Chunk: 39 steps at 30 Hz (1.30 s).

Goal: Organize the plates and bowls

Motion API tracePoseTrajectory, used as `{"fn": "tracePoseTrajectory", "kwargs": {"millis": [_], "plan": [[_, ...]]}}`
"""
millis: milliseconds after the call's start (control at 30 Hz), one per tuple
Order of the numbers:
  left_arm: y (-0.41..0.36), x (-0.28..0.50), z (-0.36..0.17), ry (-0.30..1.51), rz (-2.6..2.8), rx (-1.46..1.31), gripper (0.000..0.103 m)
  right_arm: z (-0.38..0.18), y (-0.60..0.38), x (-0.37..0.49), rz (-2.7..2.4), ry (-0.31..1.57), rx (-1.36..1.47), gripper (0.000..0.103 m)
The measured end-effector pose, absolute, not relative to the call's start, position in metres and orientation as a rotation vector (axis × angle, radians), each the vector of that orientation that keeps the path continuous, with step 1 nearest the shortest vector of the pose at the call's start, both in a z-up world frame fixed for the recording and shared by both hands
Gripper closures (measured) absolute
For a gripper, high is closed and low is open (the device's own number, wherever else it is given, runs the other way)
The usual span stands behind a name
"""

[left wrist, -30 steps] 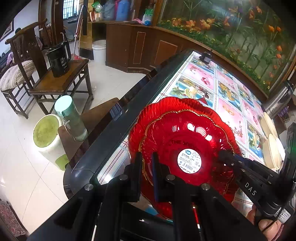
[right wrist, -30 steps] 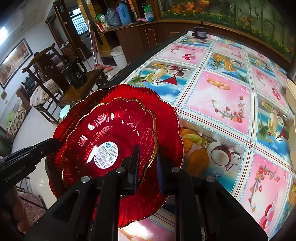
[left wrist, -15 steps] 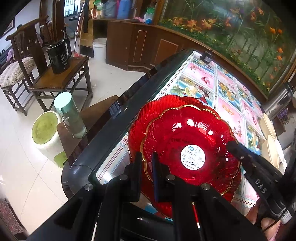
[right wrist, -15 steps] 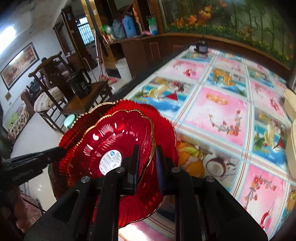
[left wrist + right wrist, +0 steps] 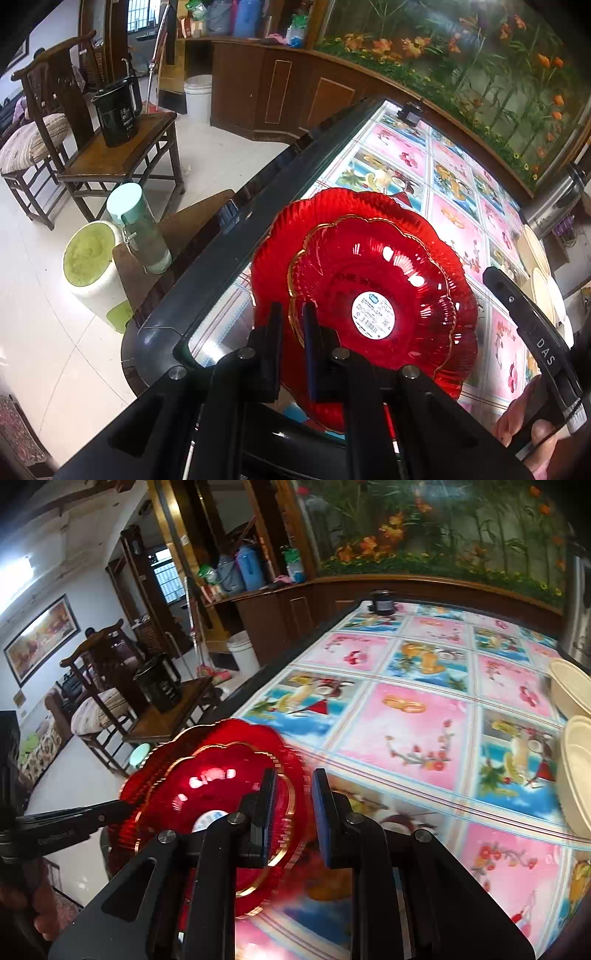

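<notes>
While the left gripper [image 5: 292, 325] stays clamped on the near rim of the red plates, the two plates sit stacked at the near left corner of the worktop [image 5: 402, 158], a smaller red plate [image 5: 373, 295] with a gold-edged scalloped rim nested inside a larger red plate [image 5: 280, 236]. The left gripper's two fingers stand close together with the plates' rim pinched between them, one finger on the outer side and one over the inner plate's edge. A white round sticker [image 5: 373, 314] lies in the middle of the smaller plate, just beyond the gripper's tips.

In the right wrist view the right gripper [image 5: 293, 801] has its jaws opening, a clear gap between them; the smaller plate's rim lies at and behind the left finger, and nothing is pressed between the pads. The stack is blurred there, lying low and to the left of this gripper, with the left gripper's finger reaching its far left edge.

Cream bowls [image 5: 576, 768] sit at the right edge of the worktop, well apart from the red stack. A person's hand [image 5: 532, 435] holds the right gripper's handle at the lower right of the left wrist view.
</notes>
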State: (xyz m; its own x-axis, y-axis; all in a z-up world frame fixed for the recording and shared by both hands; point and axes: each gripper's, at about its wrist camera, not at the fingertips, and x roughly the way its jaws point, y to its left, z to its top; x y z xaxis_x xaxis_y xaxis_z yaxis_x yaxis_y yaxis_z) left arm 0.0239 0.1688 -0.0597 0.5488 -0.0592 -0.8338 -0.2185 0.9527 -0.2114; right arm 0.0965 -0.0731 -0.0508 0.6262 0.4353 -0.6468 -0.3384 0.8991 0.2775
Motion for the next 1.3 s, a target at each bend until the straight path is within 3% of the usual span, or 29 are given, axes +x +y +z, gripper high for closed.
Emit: {"fn": "tracePoseTrajectory", "kwargs": {"millis": [567, 1067, 1200, 1300], "plan": [[0.125, 0.021, -0.049, 1.002, 0.029, -0.235, 0.094, -0.075, -0.174, 0.085, 0.282, 0.747, 0.252, 0.084], [-0.014, 0.004, -0.037, 1.030, -0.194, 0.005, 0.094, -0.068, -0.272, 0.037, 0.213, 0.652, 0.363, 0.084], [-0.055, 0.000, -0.045, 1.060, -0.259, 0.080, 0.094, -0.067, -0.321, 0.017, 0.147, 0.616, 0.449, 0.067], [-0.085, 0.002, -0.051, 1.086, -0.298, 0.128, 0.088, -0.068, -0.359, 0.003, 0.108, 0.593, 0.528, 0.067]]}}
